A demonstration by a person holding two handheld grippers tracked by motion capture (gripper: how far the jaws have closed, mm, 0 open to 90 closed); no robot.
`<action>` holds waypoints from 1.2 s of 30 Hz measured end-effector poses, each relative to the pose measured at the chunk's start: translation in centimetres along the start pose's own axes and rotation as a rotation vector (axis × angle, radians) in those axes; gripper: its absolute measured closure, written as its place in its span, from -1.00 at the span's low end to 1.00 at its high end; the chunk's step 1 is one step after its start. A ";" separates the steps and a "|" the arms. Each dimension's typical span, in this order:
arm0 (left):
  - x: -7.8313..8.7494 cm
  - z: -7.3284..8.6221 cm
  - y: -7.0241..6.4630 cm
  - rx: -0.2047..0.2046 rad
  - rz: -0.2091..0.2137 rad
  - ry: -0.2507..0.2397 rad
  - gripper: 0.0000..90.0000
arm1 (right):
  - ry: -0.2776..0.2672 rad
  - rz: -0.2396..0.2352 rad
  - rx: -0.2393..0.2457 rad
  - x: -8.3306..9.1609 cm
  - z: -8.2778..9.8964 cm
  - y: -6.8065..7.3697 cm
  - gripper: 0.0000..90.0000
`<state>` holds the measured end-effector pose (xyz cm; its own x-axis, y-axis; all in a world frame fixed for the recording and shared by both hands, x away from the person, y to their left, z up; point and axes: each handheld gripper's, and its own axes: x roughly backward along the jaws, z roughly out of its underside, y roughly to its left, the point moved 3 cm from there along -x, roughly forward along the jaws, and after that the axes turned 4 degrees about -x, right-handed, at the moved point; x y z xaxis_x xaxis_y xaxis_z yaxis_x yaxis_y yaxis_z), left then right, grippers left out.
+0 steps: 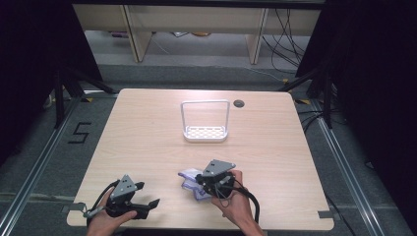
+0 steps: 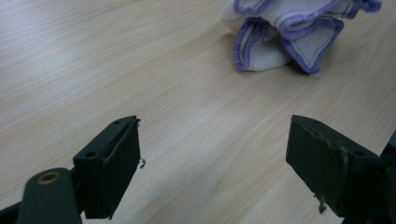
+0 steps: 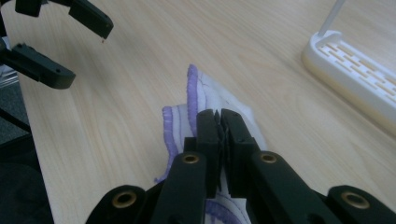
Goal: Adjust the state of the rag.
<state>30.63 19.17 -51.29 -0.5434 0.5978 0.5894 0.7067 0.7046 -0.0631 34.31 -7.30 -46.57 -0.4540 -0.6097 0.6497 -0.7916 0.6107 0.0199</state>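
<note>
A white cloth with purple edging (image 1: 188,178) lies crumpled on the wooden table (image 1: 147,128), near the front edge and a little right of centre. My right gripper (image 1: 200,183) is shut on a fold of it; in the right gripper view the two black jaws (image 3: 218,116) stand pressed together with the cloth (image 3: 201,91) pinched between them. My left gripper (image 1: 147,194) rests at the front left, open, with nothing between its jaws. The left gripper view has the wide-apart jaws (image 2: 215,140) over bare wood and the cloth (image 2: 289,32) farther off.
A white rack (image 1: 205,133) with a slotted base and a tall wire hoop stands at the table's middle back; its base (image 3: 345,70) is at the right in the right gripper view. A dark cable hole (image 1: 239,103) sits behind it. Floor rails run on both sides.
</note>
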 end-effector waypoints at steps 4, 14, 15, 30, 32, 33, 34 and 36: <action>-0.1 -0.2 -0.2 -0.019 0.010 -0.009 -0.59 | -0.023 -0.025 -0.019 0.9 -0.5 -0.7 0.95; -1.9 -1.9 -3.0 -0.066 0.119 -0.052 -0.36 | -0.059 -0.049 -0.079 2.3 -0.9 -2.2 0.95; -2.3 -2.2 -3.5 -0.072 0.132 -0.056 -0.36 | -0.065 -0.043 -0.099 2.4 -0.9 -2.3 0.95; -7.7 -4.3 -5.3 -0.170 0.185 -0.032 0.58 | -0.096 -0.050 -0.116 3.5 -0.5 -3.4 0.95; -7.3 -4.5 -5.3 -0.181 0.203 -0.050 0.78 | -0.097 -0.053 -0.111 3.7 -0.5 -3.5 0.95; -7.1 -4.6 -5.2 -0.189 0.192 -0.061 0.81 | -0.096 -0.046 -0.118 3.9 -0.5 -3.5 0.95; -6.6 -4.8 -5.0 -0.197 0.193 -0.055 0.85 | -0.105 -0.036 -0.103 4.1 -0.6 -3.7 0.95; -5.6 -5.2 -4.7 -0.191 0.218 -0.060 0.87 | -0.111 -0.037 -0.118 4.6 -0.6 -3.9 0.95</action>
<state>32.71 10.51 -50.09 -0.3912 0.7526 0.5296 0.8792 0.4756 -0.0265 35.59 -12.20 -43.18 -0.4727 -0.6813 0.5589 -0.7583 0.6376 0.1358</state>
